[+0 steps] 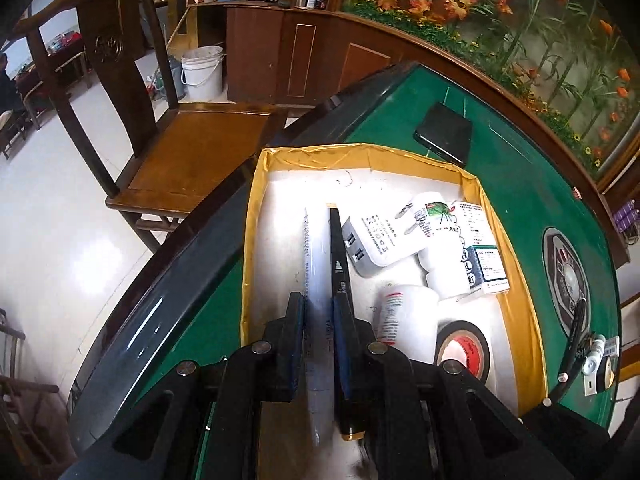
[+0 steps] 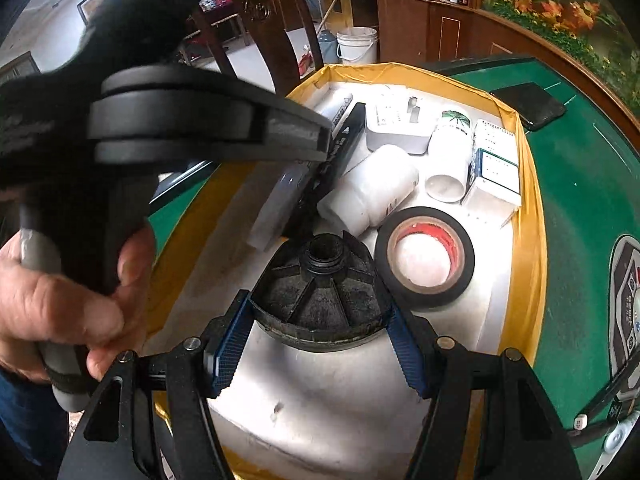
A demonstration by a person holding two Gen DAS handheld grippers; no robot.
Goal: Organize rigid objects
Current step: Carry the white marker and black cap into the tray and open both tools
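Left gripper [image 1: 319, 312]: clenched on my side around two long thin things held side by side, a clear plastic ruler-like strip [image 1: 316, 264] and a black pen-like bar with a gold end [image 1: 339, 264]; both point down into the tray.
Right gripper [image 2: 320, 322]: I have its blue ribbed pads [image 2: 230, 344] clamped on the rim of a round black ribbed plastic cap with a threaded neck [image 2: 320, 292], held over the tray floor.
Tray: shallow box with yellow taped walls and a white floor [image 1: 528, 280], set on the green felt table [image 1: 552, 200].
Tray contents: white two-port USB charger block [image 1: 372, 244]; white bottle lying on its side [image 1: 404, 312]; second white bottle with a green leaf label [image 2: 450, 140]; small white and blue carton [image 1: 484, 256]; roll of black tape with a red core [image 2: 426, 258], just beside the cap.
Outside tray: dark flat phone-like slab [image 1: 444, 132] on the felt, beyond the far corner.
Person: a hand [image 2: 60, 304] grips the left gripper's handle in my right view.
Surroundings: brown wooden chair [image 1: 188, 136]; white bucket [image 1: 202, 72] on the floor.
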